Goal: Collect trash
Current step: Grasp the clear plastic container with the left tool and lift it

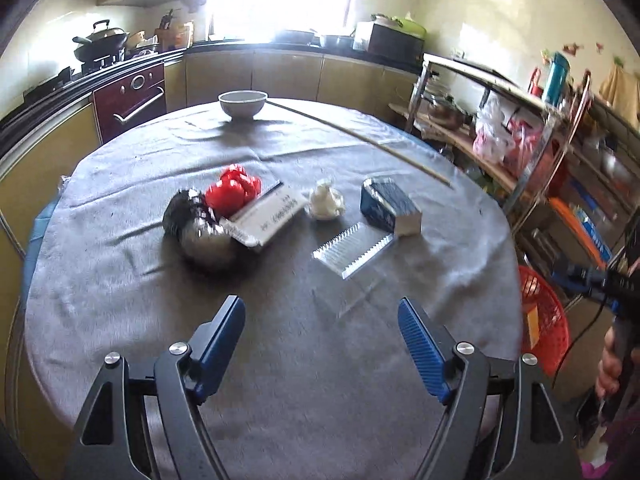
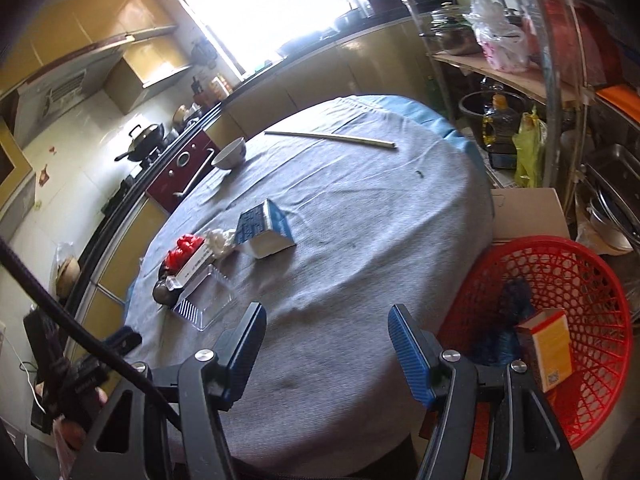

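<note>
Right gripper [image 2: 326, 346] jaws spread wide, empty, over the grey-clothed round surface [image 2: 360, 240]. Red plastic mesh basket [image 2: 580, 280] just beside the surface edge holds a yellow-and-white carton [image 2: 550, 346]. Blue-and-white milk carton [image 2: 264, 230] lies on its side.

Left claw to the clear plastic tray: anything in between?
Nothing visible. The left claw is open above bare grey cloth, and the clear plastic tray lies straight ahead. The blue carton and white wad sit beyond the tray, not in front.
</note>
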